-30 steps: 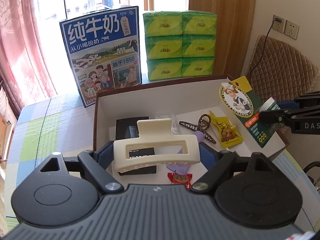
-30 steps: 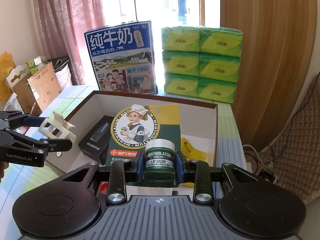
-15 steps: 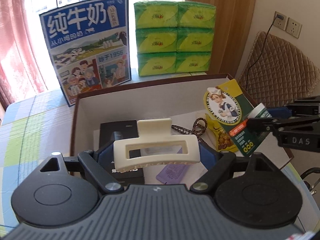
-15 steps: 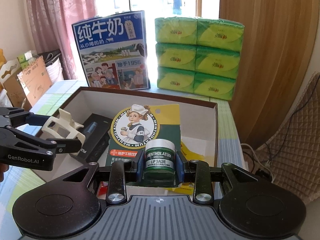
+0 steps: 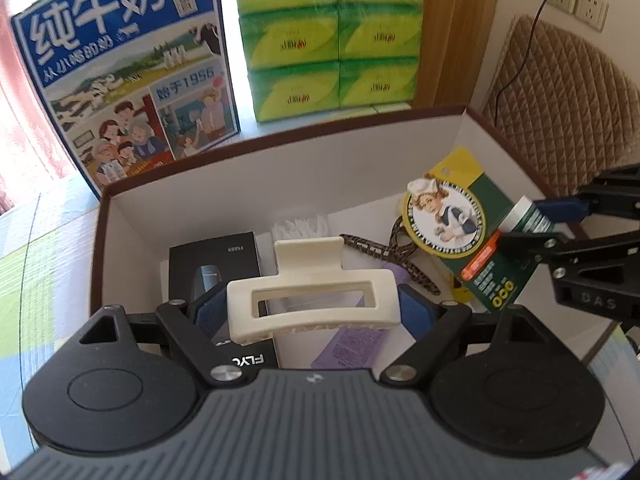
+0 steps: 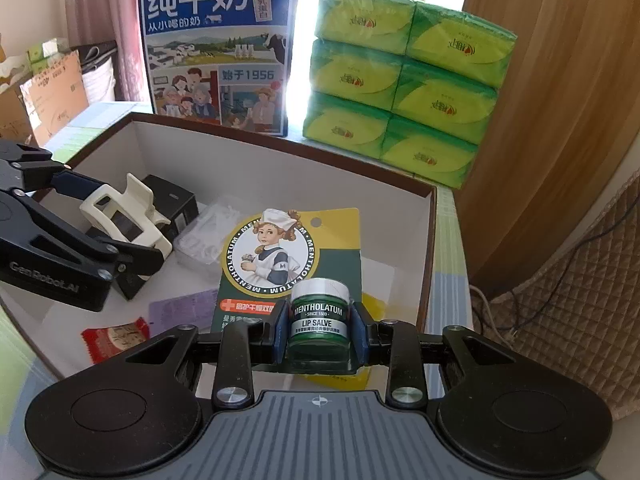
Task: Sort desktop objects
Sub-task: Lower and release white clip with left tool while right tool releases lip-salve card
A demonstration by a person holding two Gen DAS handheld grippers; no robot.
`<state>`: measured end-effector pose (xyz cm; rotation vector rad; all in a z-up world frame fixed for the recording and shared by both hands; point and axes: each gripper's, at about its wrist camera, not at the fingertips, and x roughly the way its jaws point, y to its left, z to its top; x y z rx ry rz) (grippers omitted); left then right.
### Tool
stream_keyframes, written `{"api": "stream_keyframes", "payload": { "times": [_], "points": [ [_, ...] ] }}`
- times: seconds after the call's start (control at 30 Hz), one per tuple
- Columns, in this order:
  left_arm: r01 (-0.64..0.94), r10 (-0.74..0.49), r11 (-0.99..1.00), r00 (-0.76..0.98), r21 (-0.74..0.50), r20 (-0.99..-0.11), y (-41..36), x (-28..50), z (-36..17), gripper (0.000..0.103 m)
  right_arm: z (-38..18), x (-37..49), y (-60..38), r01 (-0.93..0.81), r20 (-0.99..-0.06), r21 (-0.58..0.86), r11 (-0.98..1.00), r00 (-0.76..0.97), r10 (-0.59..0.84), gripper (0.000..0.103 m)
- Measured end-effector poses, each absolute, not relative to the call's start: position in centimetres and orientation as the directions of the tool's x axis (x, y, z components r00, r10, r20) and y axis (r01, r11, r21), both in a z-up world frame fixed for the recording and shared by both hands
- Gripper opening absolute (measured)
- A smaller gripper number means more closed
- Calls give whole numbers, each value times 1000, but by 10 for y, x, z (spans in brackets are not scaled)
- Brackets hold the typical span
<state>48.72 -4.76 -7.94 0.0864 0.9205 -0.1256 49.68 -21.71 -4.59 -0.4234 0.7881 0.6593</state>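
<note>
My left gripper (image 5: 314, 306) is shut on a cream hair claw clip (image 5: 312, 300), held above the left half of the brown-rimmed white box (image 5: 280, 148). My right gripper (image 6: 319, 330) is shut on a green lip salve jar (image 6: 319, 320) fixed to its yellow-green card (image 6: 280, 248), over the box's right half. From the right wrist view the left gripper (image 6: 132, 240) and the clip (image 6: 124, 216) show at the left. In the left wrist view the card (image 5: 460, 228) hangs at the right.
Inside the box lie a black boxed device (image 5: 216, 264), a patterned brown hair clip (image 5: 384, 248), a purple sachet (image 5: 356, 348), a red packet (image 6: 114, 338), a clear bag (image 6: 208, 232) and a yellow packet (image 6: 376, 304). A milk carton (image 5: 128, 72) and green tissue packs (image 5: 332, 36) stand behind.
Both grippers have moved forward and down over the box with their loads still held. The box and its contents now appear larger and closer.
</note>
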Motion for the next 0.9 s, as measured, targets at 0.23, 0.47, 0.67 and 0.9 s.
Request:
{"api": "stream_keyframes", "payload": {
  "times": [0.23,0.47,0.67,0.9],
  "points": [
    [170,-77,985,550,21,-831,-53,498,-98,85,-51,503,-217,-685,-768,-115,719,521,373,30],
    [171,-61,985,519,33,-853,-54,505,-110,85,-53,507,-217,-685,-773,-115,720,517,368,30],
    [171,-67,985,526,29,-848,-51,506,-106,89,-54,507,-215,-690,-774,-117,715,514,370,30],
    [166,-56,985,541,41,-839,-47,506,-99,90,-56,507,-210,-700,-775,-115,705,507,377,30]
  ]
}}
